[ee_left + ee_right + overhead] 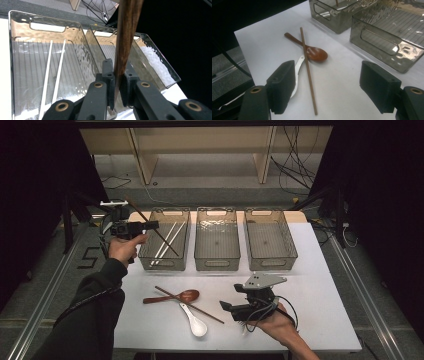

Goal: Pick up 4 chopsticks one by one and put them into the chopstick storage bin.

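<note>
My left hand-held gripper (150,225) is clamped on one brown chopstick (159,233) and holds it over the left bin (143,251), the bin nearest the bench's far left corner. In the left gripper view the jaws pinch the chopstick (124,45) near its lower part, and the stick rises steeply between them; in the high view it slants across the bin's opening. Two white chopsticks (169,240) already lie side by side inside that bin, along its length. The middle bin (198,251) and the right bin (292,249) hold nothing that I can see. My right hand-held gripper (226,306) stands wide open and carries nothing, low over the bench near its front edge. Ahead of its jaws the second brown chopstick (308,70) lies on the bench, crossing the handle of the brown spoon (314,52); the white spoon (194,321) lies just beside them, nearer the front edge. Judged status: sorting is partly done. The white chopsticks are binned, and the held chopstick is placed for release but not yet released. Remaining items, by my estimate: the second brown chopstick and both spoons, presumably for the other bins.
</note>
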A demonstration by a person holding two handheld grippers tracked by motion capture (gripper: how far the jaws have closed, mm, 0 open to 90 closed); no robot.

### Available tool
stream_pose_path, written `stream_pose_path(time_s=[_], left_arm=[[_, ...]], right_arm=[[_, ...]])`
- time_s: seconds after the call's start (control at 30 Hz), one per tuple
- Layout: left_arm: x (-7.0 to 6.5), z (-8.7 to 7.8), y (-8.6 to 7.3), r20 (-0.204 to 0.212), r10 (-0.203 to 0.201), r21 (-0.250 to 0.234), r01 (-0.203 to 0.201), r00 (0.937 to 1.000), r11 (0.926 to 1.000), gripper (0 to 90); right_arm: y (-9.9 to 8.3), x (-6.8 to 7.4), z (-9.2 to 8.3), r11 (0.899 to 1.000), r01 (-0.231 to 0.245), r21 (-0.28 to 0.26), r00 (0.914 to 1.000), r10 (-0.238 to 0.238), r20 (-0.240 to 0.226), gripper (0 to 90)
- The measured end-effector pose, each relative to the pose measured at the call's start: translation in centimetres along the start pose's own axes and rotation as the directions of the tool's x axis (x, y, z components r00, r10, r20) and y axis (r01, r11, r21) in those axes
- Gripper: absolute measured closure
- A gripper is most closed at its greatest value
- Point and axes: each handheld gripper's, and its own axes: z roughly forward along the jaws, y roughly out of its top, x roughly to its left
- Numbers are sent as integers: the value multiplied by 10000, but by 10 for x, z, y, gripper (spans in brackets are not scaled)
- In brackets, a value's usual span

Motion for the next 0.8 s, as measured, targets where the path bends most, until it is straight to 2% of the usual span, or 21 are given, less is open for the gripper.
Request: stream_pose_path(time_s=[0.4,0.8], left_arm=[[5,17,2,-338,-129,381,142,9993,9992,829],[3,31,0,-610,91,652,-51,9981,9979,828]], right_arm=[[-2,0,-1,10000,20,43,10000,-20,-35,298],[-1,0,-1,10000,55,15,9999,-55,-88,299]])
